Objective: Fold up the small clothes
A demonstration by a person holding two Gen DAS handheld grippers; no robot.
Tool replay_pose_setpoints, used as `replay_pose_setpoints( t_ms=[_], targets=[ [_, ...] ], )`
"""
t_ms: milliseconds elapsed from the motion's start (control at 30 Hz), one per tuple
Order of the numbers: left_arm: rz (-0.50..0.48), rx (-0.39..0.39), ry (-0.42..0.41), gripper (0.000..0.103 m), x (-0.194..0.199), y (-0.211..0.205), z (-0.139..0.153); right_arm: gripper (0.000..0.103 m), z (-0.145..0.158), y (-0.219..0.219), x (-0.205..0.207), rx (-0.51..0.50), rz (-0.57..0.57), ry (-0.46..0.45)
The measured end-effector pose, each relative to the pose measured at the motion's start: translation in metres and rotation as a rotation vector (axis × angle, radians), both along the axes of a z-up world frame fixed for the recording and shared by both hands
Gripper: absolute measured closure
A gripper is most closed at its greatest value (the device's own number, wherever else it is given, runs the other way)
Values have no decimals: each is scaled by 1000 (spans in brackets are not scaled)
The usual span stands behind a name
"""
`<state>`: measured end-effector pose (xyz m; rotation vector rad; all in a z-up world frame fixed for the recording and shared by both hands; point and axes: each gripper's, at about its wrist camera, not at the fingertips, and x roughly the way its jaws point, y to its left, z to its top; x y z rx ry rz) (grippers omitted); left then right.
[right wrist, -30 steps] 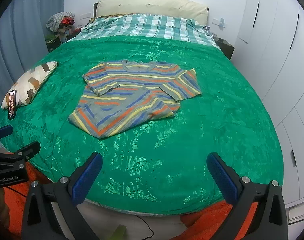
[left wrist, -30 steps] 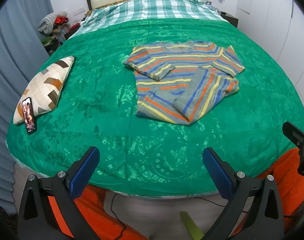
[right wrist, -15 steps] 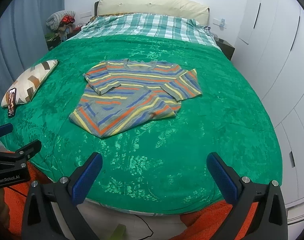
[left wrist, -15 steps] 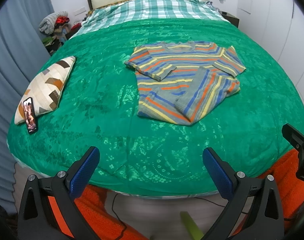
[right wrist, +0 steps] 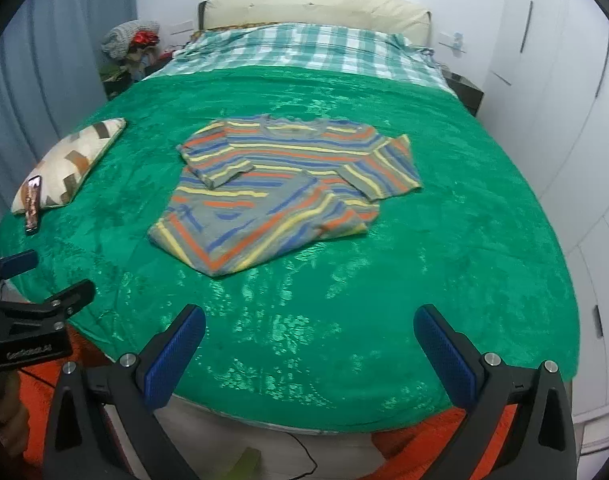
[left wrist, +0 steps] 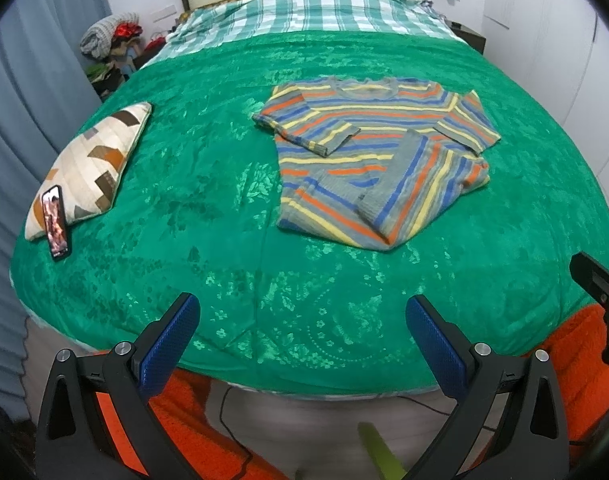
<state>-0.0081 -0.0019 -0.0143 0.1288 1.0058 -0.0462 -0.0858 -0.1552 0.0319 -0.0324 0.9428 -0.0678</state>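
Left wrist view is showing the left tongs (left wrist: 300, 322) hanging with the two blue-padded fingers (left wrist: 170, 338) spread wide apart and holding nothing, poised over the near edge of the bed's green blanket (left wrist: 208, 184). Well beyond them, the striped sweater (left wrist: 378, 156) is lying flat on the blanket, right of the bed's middle. Its neckline is pointing toward the headboard, both sleeves are lying folded inward across the chest, and the lower right part of the body is lying turned diagonally over the rest, so the stripes there are running at an angle. Nothing is touching it.

A patterned cushion (left wrist: 90, 164) is sitting near the left edge of the blanket, with a phone (left wrist: 56, 222) leaning against its near end, screen lit. Farther back, a checked sheet (left wrist: 316, 12) is covering the head of the bed. Orange fabric (left wrist: 572, 364) is showing below the foot of the bed.

Right wrist view is showing the right tongs (right wrist: 308, 338) likewise gaping open and empty, hovering at the foot of the bed over the blanket (right wrist: 444, 240). From here the sweater (right wrist: 288, 192) is appearing left of centre, well ahead of the fingers (right wrist: 444, 354). The cushion (right wrist: 70, 160) and phone (right wrist: 32, 204) are showing at the far left, and the left tongs (right wrist: 28, 286) are poking in from the left edge, beside the bed. White wardrobe doors (right wrist: 564, 92) are lining the right side of the room.
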Motion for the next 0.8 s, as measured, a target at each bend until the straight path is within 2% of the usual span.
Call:
replay_pose_setpoints(
  t_ms=[200, 367, 467, 567, 600, 667, 700, 800],
  targets=[
    [14, -11, 19, 0, 5, 7, -12, 0, -10, -10, 30, 5, 99, -65],
    [46, -11, 29, 0, 9, 18, -18, 0, -36, -38, 93, 11, 112, -40],
    [64, -12, 38, 0, 12, 22, -22, 0, -55, -43, 143, 26, 186, -22],
    [71, -6, 47, 0, 13, 23, -25, 10, -90, -41, 209, 3, 248, 67],
    [72, -3, 48, 0, 13, 23, -25, 20, -110, -39, 238, -7, 281, 134],
    [74, 4, 46, 0, 13, 23, -24, 40, -132, -39, 270, -6, 299, 199],
    [76, 9, 43, 0, 12, 24, -24, 45, -146, -40, 290, 13, 306, 243],
    [89, 25, 39, 0, 10, 30, -24, 50, -175, -42, 325, 50, 297, 321]
  ],
)
